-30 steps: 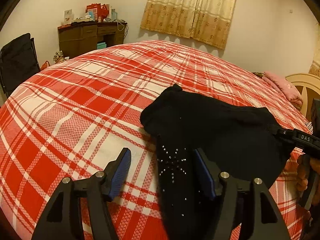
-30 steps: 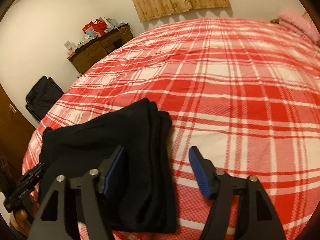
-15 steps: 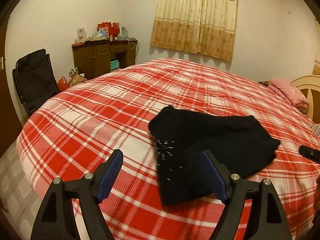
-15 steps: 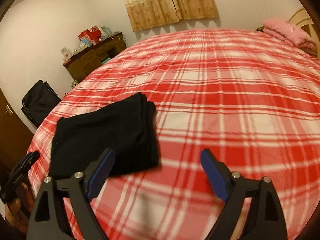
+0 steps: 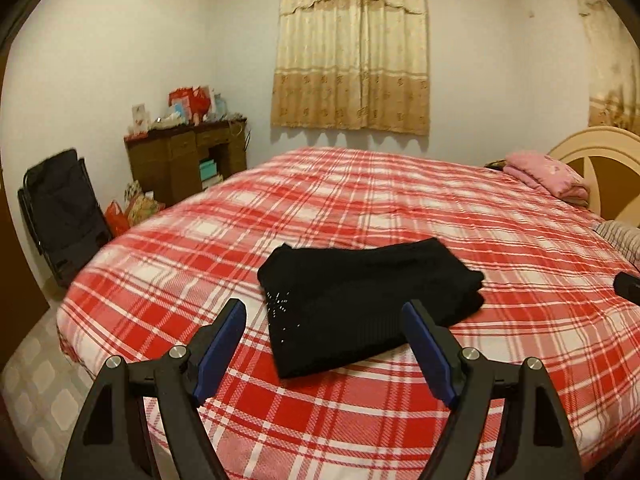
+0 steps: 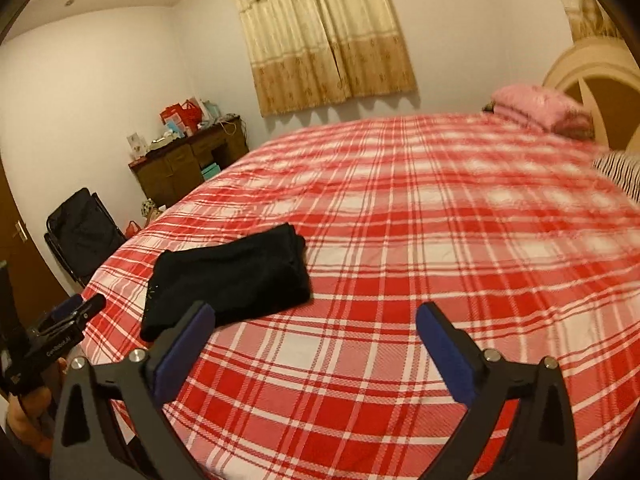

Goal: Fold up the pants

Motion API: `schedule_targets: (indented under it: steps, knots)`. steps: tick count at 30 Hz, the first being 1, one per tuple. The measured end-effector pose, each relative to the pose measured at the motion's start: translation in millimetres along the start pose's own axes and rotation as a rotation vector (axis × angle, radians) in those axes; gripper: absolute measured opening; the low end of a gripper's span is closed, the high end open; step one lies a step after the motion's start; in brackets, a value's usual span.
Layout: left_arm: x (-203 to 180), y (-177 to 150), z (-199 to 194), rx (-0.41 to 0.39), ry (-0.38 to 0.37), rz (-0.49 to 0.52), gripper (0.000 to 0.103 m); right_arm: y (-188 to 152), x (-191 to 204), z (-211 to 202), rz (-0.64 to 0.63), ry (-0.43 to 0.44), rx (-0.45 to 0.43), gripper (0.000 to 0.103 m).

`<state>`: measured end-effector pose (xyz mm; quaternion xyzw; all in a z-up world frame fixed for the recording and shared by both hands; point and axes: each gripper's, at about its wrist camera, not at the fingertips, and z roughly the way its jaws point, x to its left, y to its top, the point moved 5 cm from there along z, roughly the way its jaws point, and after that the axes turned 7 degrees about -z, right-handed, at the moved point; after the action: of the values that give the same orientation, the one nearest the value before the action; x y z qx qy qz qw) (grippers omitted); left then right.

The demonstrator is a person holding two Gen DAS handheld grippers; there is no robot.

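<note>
The black pants (image 5: 360, 296) lie folded into a compact rectangle on the red plaid bed (image 5: 400, 200), near its front edge. A small studded pattern shows at their left corner. My left gripper (image 5: 324, 344) is open and empty, held above and in front of the pants. My right gripper (image 6: 316, 344) is open and empty, to the right of the pants (image 6: 232, 284) and apart from them. The left gripper also shows at the left edge of the right wrist view (image 6: 68, 320).
A pink folded blanket (image 5: 548, 176) and a cream headboard (image 5: 600, 160) are at the far right. A striped pillow (image 6: 620, 172) lies near them. A brown desk (image 5: 184, 160) with clutter and a black folding chair (image 5: 60, 212) stand left of the bed.
Both grippers have pulled back and up, away from the pants. The pants lie still on the bed and look smaller in both views.
</note>
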<state>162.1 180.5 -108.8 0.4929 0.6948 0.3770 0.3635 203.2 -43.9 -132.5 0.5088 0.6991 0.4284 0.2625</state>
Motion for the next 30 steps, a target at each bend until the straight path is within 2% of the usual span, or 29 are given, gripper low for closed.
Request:
schedule_targets:
  steps: [6, 12, 30]
  knots:
    - [-3, 6, -22, -0.043, 0.007, 0.028, 0.081, 5, 31, -27, -0.137, -0.007, -0.061, 0.103]
    - [-3, 8, -33, -0.068, 0.013, 0.045, 0.081, 10, 48, -48, -0.203, 0.002, -0.116, 0.103]
    - [-15, 4, -41, -0.092, 0.021, 0.101, 0.081, 8, 56, -57, -0.248, -0.010, -0.156, 0.103]
